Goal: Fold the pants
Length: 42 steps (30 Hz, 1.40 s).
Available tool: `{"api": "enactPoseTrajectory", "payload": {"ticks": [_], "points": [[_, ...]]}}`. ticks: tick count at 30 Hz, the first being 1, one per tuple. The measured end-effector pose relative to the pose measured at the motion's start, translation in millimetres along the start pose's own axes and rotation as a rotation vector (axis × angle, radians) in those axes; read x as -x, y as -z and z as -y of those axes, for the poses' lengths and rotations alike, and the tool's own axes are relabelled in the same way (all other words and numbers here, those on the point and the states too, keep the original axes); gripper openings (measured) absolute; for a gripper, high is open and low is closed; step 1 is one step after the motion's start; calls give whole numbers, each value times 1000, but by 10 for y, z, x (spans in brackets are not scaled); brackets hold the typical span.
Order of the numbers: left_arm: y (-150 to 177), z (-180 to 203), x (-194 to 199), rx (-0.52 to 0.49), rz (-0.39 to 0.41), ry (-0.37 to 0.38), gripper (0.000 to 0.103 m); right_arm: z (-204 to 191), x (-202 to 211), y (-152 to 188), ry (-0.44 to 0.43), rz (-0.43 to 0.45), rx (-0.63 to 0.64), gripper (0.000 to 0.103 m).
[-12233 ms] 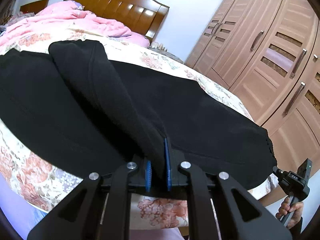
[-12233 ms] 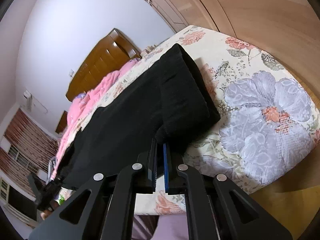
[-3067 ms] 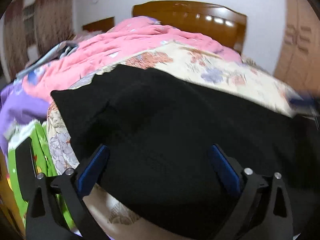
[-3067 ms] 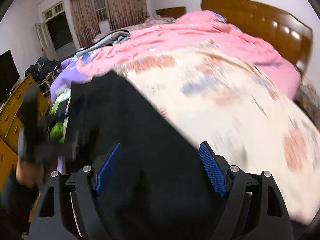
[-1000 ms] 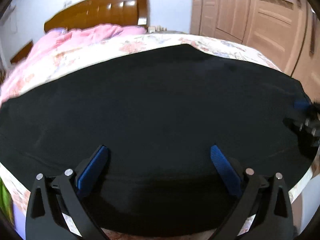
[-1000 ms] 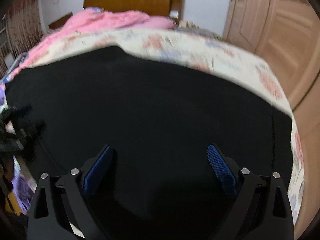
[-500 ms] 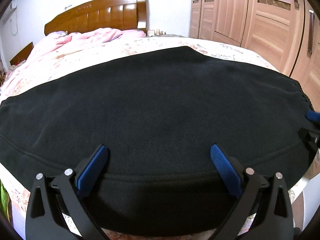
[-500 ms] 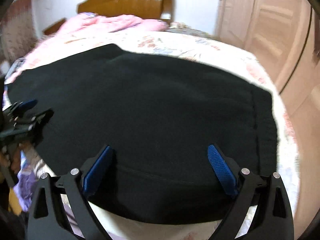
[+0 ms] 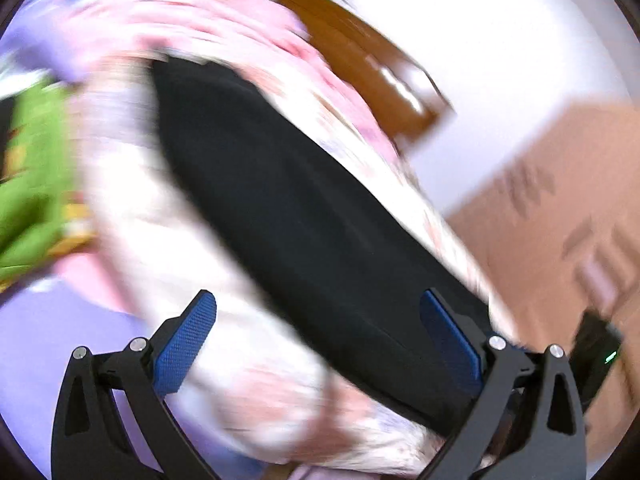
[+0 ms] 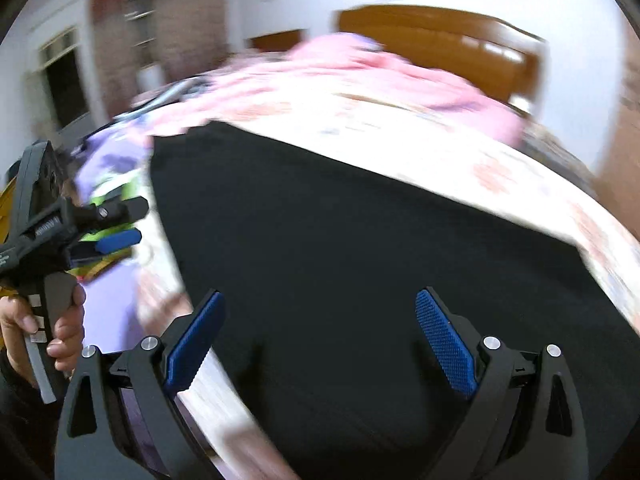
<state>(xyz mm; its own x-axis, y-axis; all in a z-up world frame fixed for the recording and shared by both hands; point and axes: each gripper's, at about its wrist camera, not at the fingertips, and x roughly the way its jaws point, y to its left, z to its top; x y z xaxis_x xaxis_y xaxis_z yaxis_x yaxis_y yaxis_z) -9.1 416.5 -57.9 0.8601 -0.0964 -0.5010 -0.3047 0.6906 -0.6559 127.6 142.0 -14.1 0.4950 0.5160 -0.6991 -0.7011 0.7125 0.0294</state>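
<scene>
Pants (image 10: 360, 264) flat on floral bedspread (image 10: 420, 152)

A floral bedsheet (image 10: 460, 152) covers the bed; a pink quilt (image 10: 360, 76) is bunched near the wooden headboard (image 10: 440, 32); both views are blurred. Green fabric (image 9: 28, 184) lies at the left edge; a tan wardrobe (image 9: 560, 220) stands to the right.

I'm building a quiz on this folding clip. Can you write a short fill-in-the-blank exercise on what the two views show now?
1. The pants lying on the bed are ____ in colour.
2. Both the left tool and the right tool have their jaws ____.
3. The grip pads on the tools are ____.
4. The headboard is made of ____.

Missing words: black; open; blue; wood
</scene>
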Motion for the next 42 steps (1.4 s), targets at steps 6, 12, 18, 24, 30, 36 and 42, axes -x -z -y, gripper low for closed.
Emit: {"api": "enactPoseTrajectory", "payload": {"ticks": [6,12,18,24,30,36,42], "points": [[-3,-797,717,125,127,-137,101,-1144,-731,-695,-143,-4,286,77],[116,-856,831,60,90,-157,101,-1858,-1397,-987,-157,-96,434,64],[93,-775,816,43,69,-96,101,-1827,-1625,-1058,-95,-92,508,38],[-256,-805,553,127,36,93,101,-1580,-1554,-1205,-240,-29,348,13],[-1039,-812,-156,282,-49,302,101,-1486,-1499,-1214,-299,13,251,13],[-1400,-870,-892,408,-170,285,83,-1458,-1432,-1207,-329,27,225,13],[-1484,-917,-1065,417,-189,237,40,-1122,-1099,-1148,-392,33,133,80]]}}
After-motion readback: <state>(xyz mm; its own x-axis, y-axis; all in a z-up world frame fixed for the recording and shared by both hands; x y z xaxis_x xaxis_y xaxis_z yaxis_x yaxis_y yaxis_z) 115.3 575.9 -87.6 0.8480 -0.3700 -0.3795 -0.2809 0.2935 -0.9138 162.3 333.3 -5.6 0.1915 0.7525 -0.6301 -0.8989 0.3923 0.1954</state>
